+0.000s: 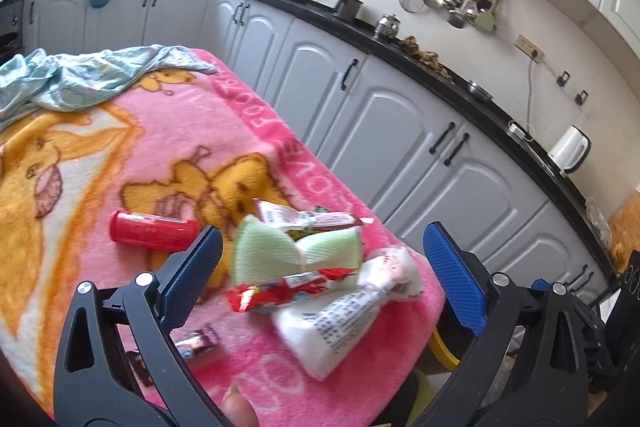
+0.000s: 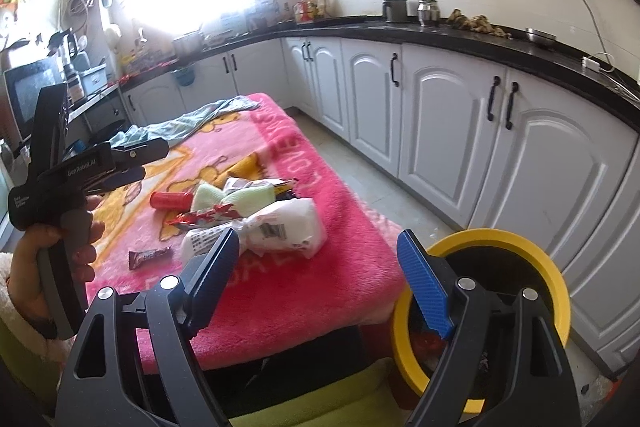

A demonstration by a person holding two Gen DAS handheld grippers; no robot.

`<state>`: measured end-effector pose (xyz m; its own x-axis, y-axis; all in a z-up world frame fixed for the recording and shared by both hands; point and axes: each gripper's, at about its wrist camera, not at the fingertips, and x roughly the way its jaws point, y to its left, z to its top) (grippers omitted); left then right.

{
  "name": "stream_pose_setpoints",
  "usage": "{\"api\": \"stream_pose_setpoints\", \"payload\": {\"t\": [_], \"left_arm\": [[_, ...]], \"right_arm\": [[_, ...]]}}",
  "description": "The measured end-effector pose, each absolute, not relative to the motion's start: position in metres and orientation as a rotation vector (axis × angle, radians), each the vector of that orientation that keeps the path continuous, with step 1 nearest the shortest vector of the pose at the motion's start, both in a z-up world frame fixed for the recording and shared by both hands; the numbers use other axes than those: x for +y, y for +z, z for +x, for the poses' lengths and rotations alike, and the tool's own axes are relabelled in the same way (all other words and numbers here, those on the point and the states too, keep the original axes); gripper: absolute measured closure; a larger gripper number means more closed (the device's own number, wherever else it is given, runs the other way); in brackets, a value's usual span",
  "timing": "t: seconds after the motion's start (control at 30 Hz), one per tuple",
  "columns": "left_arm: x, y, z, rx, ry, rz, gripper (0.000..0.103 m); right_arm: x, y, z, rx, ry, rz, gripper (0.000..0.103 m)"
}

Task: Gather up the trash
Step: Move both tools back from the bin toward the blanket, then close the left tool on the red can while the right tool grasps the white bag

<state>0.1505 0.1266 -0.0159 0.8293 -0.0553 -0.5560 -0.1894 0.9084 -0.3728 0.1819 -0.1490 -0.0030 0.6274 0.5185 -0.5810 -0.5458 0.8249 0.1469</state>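
Note:
Trash lies in a heap on a pink blanket: a white plastic bag, a red wrapper, pale green sponges, a red tube and a small dark wrapper. My left gripper is open above the heap, with nothing pressed between its blue pads. My right gripper is open and empty near the blanket's front corner, with the white bag just beyond its left finger. A yellow-rimmed bin stands at the lower right behind the right finger.
A crumpled light-blue cloth lies at the blanket's far end. In the right wrist view a hand holds the left gripper at the left. White kitchen cabinets under a black counter run along the right, across a strip of tiled floor.

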Motion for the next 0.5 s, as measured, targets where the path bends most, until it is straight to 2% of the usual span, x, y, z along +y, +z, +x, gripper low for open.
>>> {"api": "stream_pose_setpoints", "payload": {"t": [0.5], "left_arm": [[0.195, -0.052, 0.144, 0.652, 0.218, -0.586, 0.011]], "right_arm": [[-0.097, -0.031, 0.228, 0.717, 0.639, -0.067, 0.024]]}}
